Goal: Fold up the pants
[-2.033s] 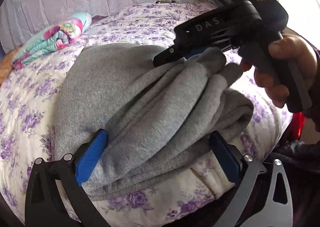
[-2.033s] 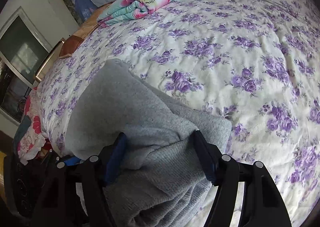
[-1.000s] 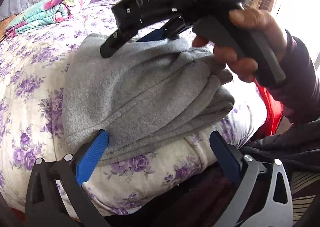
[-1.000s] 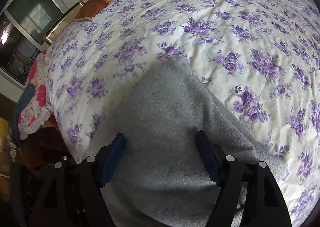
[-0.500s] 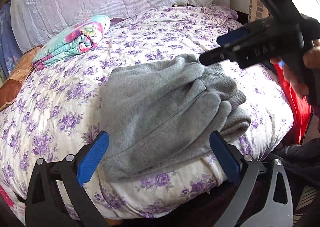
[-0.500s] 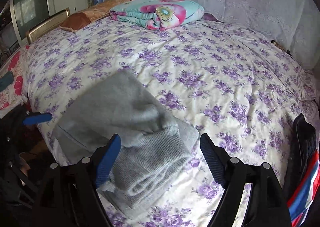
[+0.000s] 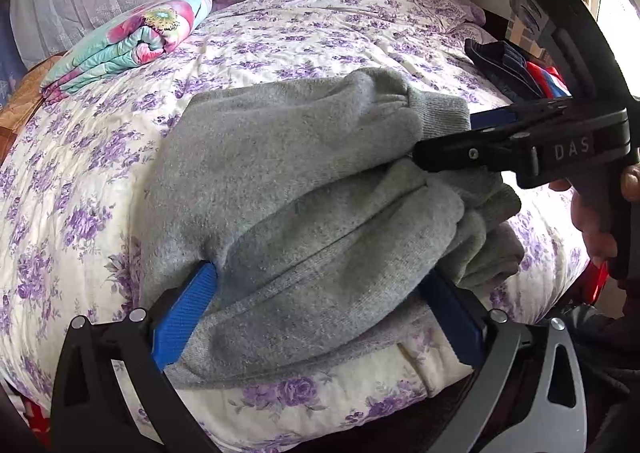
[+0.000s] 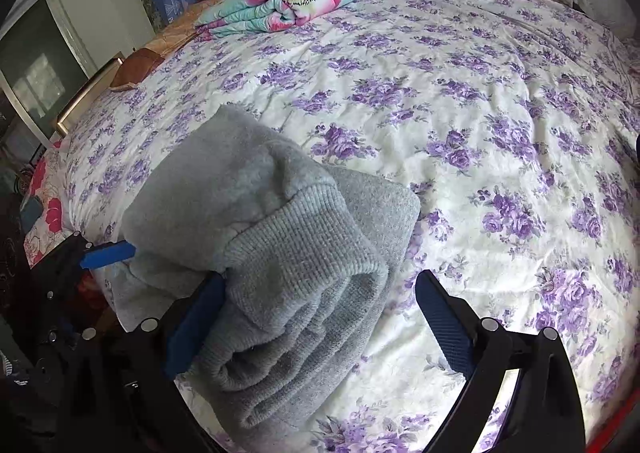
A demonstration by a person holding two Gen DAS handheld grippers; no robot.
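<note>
Two grippers at folded grey sweatpants (image 7: 304, 197), low centre of frame, near bed edge. Left gripper (image 7: 320, 309) fingers spread wide, bundle lying between blue pads. Right gripper (image 8: 316, 317) also spread, left pad touching ribbed cuff. Purple-flowered bedspread (image 8: 460, 101) beneath. Folded floral quilt (image 8: 292, 1) upper left, well apart.

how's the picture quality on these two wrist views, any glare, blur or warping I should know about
Left wrist view: window glare blows out the right edge behind the right gripper; the gray pants stay sharp. Right wrist view: even daylight, no blur, slight glare at the bottom beside the fingers. Both: strong fisheye bulge on the bedspread, dark corners.
</note>
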